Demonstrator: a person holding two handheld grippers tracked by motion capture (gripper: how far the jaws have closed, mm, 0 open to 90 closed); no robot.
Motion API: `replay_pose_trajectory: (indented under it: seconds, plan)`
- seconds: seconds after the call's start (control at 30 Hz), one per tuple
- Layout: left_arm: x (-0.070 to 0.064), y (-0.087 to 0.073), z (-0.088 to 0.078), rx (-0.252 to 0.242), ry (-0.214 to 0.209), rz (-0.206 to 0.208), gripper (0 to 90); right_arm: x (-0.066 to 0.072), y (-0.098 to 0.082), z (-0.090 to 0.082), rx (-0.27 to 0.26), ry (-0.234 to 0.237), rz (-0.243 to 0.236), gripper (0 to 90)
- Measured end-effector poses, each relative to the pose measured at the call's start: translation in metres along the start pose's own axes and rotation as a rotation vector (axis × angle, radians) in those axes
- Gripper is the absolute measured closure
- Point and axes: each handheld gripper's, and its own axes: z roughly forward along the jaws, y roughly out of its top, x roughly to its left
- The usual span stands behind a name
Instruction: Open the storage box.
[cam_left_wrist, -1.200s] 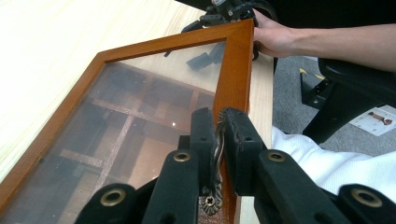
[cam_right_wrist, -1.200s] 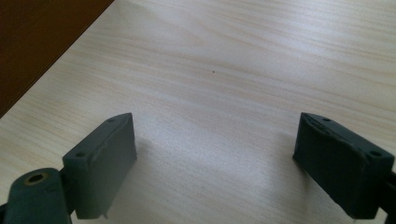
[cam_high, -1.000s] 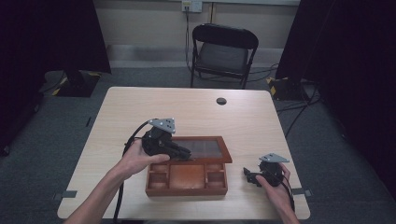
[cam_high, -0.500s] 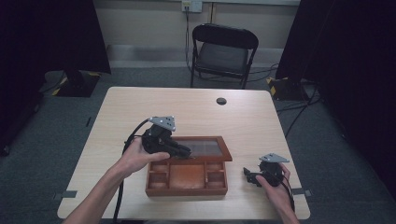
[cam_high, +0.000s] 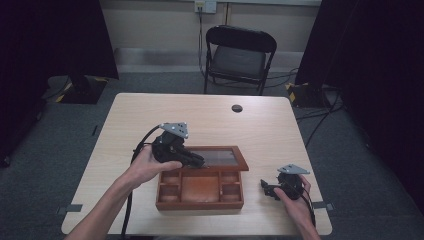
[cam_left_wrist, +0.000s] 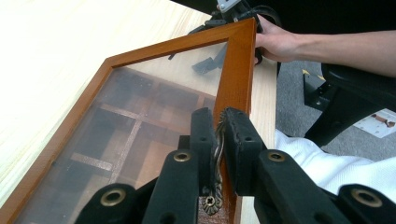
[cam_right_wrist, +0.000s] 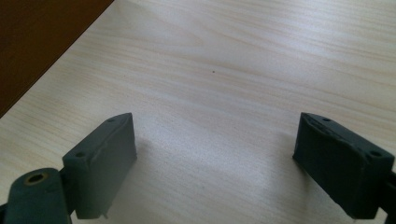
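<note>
Glass-lidded wooden box (cam_high: 200, 186) sat near the table's (cam_high: 125, 125) front edge, its lid (cam_left_wrist: 140, 107) tipped slightly further open than a second earlier by the left gripper (cam_left_wrist: 215, 140) clamped on the brass handle (cam_left_wrist: 215, 154), suggesting opening underway, while the right gripper (cam_right_wrist: 215, 158) rested wide-jawed beside it.

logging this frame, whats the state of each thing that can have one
wooden box: open, compartments look empty
glass lid: raised, tilted back
brass handle: clamped between jaws
left hand-held gripper: shut on the handle
right hand-held gripper: open, holding nothing
folding chair: unfolded, unoccupied
</note>
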Motion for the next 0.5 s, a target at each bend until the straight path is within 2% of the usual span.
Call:
replay_pose_trajectory:
  seconds: [0.07,0.2,0.27,0.5]
  plan:
    - [0.0013,0.0006,-0.0006,0.005,-0.005,0.01,82.2,0.0,0.0,0.0,0.0,0.0,0.0,12.0]
    - [0.0009,0.0026,-0.0022,-0.004,0.008,0.0,82.2,0.0,0.0,0.0,0.0,0.0,0.0,12.0]
    - [0.0011,0.0042,-0.0031,0.009,0.012,0.013,82.2,0.0,0.0,0.0,0.0,0.0,0.0,12.0]
    - [0.0021,0.0077,-0.0046,0.005,0.021,0.01,82.2,0.0,0.0,0.0,0.001,0.0,0.001,12.0]
